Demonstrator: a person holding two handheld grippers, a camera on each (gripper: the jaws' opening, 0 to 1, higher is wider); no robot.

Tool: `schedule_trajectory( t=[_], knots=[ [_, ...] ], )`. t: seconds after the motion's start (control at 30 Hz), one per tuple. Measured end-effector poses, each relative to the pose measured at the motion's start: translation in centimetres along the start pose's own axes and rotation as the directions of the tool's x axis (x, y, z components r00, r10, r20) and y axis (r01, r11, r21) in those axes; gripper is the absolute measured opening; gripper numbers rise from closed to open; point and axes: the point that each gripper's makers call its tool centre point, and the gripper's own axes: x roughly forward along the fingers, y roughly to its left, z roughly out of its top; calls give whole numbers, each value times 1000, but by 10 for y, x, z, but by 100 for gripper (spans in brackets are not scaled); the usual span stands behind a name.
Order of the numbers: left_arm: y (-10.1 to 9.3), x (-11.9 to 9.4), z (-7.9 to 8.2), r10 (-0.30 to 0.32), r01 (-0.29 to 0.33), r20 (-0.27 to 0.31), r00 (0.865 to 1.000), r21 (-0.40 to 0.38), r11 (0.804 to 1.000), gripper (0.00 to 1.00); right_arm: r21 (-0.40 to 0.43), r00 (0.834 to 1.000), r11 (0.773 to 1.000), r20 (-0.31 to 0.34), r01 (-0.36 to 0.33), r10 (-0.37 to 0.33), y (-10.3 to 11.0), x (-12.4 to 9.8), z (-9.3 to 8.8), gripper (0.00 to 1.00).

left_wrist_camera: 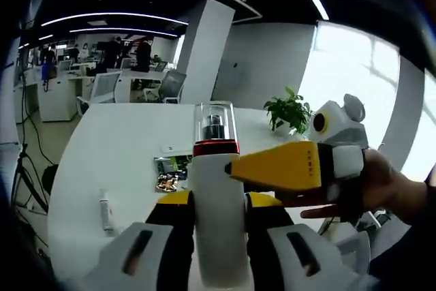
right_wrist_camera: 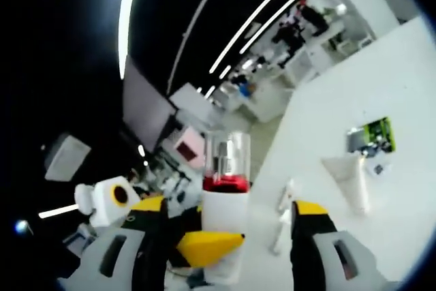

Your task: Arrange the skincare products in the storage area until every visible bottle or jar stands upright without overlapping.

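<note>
Right now I am gripping a white bottle (left_wrist_camera: 219, 212) with a red band and clear cap upright between my left gripper (left_wrist_camera: 219, 243)'s jaws, above the white table (left_wrist_camera: 122, 161). My right gripper (right_wrist_camera: 262, 247) is reaching in from the side with jaws spread, one yellow tip touching the bottle. A tube (right_wrist_camera: 354, 182) and a green packet (right_wrist_camera: 376, 134) are lying on the table.

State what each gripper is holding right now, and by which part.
The left gripper clamps the white pump bottle by its lower body. The right gripper stands open with one jaw tip touching the bottle's body, holding nothing.
</note>
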Motion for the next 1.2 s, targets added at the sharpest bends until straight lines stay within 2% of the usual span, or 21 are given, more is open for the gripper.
schedule_trajectory(
  t=[0.2, 0.3, 0.53, 0.7, 0.83, 0.87, 0.9, 0.93, 1.03, 1.2],
  knots=[
    [-7, -5, 2, -11, 11, -2, 1000, 0, 1000, 25, -4, 1000, 1000, -1, 16, -16, 0, 0, 2, 71],
    [-10, -7, 2, -2, 2, -6, 1000, 24, 1000, 25, -12, 1000, 1000, -22, 8, -8, 4, 1, 1, 69],
    [-19, -11, 2, 9, -8, -9, 1000, 66, 998, 25, -10, 1000, 1000, -23, -5, 4, 14, 2, 4, 64],
    [-25, -14, 5, 6, -6, -6, 1000, 97, 995, 25, -7, 999, 1000, -37, -15, 15, 20, 0, -2, 50],
    [-27, -16, 7, 5, -5, -3, 1000, 100, 995, 25, -4, 1000, 1000, -19, -22, 22, 25, -5, 0, 38],
    [-27, -17, 7, 5, -4, -5, 1000, 100, 995, 25, 12, 999, 1000, -18, -26, 26, 27, -6, 1, 32],
    [-27, -17, 7, 7, -6, -5, 1000, 102, 995, 25, 61, 999, 998, -24, -27, 28, 31, -7, -3, 31],
    [-28, -17, 7, 7, -6, -6, 1000, 104, 995, 25, 24, 999, 999, -18, -30, 31, 29, -8, -1, 31],
    [-30, -19, 7, 4, -4, -2, 1000, 106, 994, 25, 14, 1000, 999, -10, -30, 30, 27, -11, 0, 27],
    [-34, -22, 11, 2, -3, 8, 1000, 119, 993, 25, -27, 999, 999, 15, -31, 31, 32, -17, 4, 25]
  ],
)
